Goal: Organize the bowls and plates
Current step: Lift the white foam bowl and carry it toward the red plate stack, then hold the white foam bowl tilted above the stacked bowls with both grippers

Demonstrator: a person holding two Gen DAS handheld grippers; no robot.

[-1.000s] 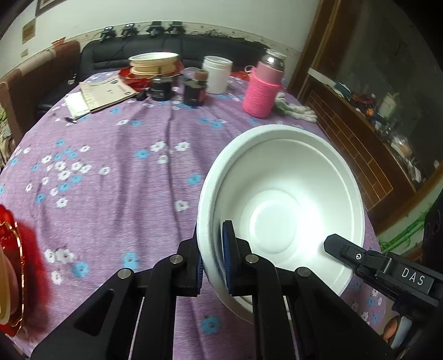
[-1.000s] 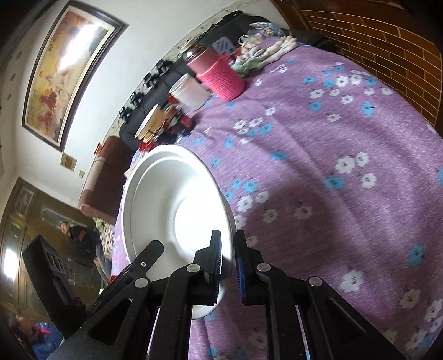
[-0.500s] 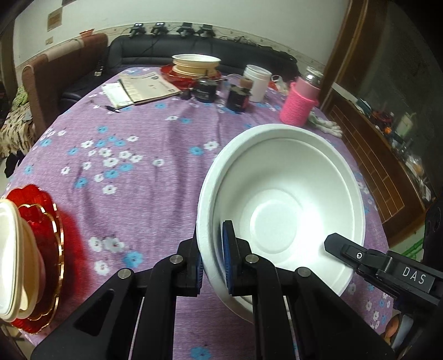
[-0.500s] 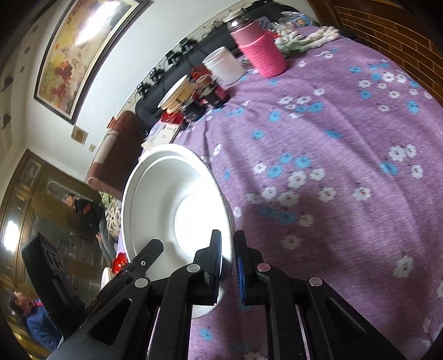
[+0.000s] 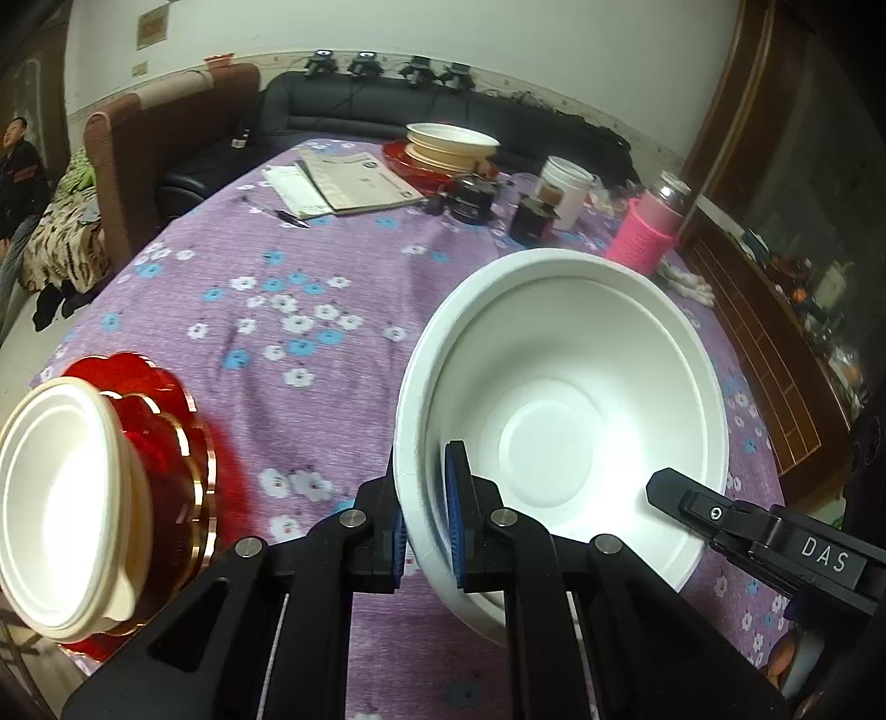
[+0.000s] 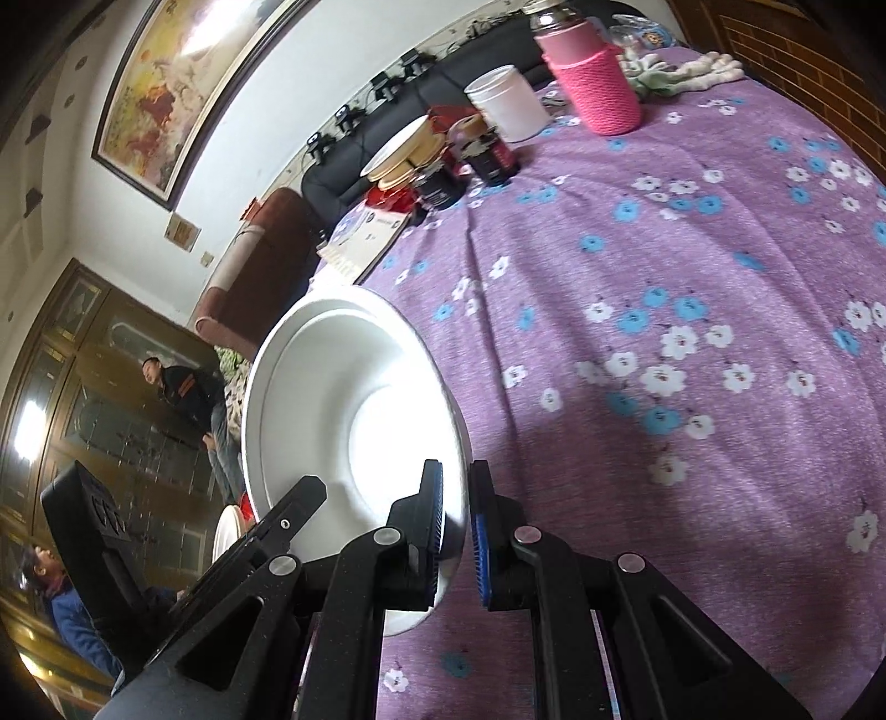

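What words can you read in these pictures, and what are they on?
"DAS": white letters on the black body of the right tool, seen from the left wrist camera.
Booklet on the purple tablecloth: it has print, too small and blurred to read.
Wall plaque: too blurred to read.
Dark jars: labels not readable.
Nothing else has readable words.

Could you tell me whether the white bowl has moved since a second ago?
Yes. The white bowl, clamped by both hand-held grippers, has travelled toward the red plate stack, which now fills the left wrist view's lower left.
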